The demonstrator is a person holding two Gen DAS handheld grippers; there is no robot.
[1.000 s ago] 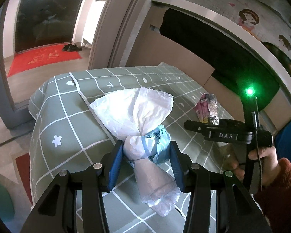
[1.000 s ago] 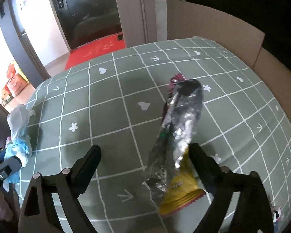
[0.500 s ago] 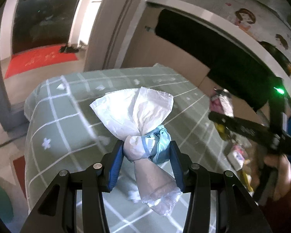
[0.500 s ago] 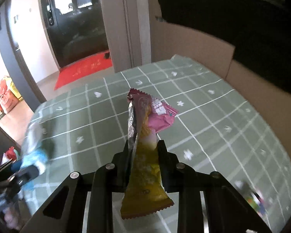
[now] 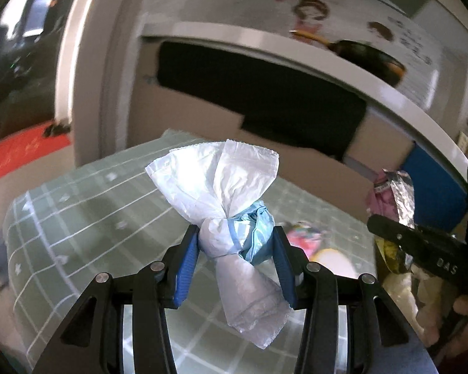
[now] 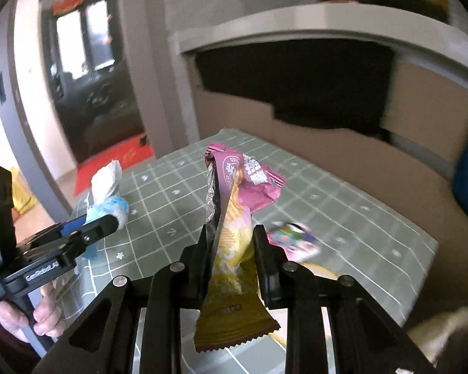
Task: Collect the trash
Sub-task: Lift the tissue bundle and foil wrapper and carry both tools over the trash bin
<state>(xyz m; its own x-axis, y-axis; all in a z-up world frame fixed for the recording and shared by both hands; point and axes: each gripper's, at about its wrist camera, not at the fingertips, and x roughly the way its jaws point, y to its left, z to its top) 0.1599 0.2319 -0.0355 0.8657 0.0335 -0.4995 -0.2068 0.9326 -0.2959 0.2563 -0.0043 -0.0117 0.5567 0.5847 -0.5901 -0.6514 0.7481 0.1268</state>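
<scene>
— Grippers? 
— Left gripper (image 5: 235, 249) pinches the knotted bag (image 5: 221, 193); right gripper (image 6: 229, 251) clamps the snack wrapper (image 6: 234, 218), above the cloth (image 6: 343, 205).
— Advice? 
— Carry both level; another wrapper (image 6: 291, 240) lies at three o'clock.

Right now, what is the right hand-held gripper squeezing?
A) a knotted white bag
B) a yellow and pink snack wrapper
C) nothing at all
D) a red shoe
B: the right hand-held gripper has its jaws closed on the yellow and pink snack wrapper, held above the green checked cloth.
</scene>
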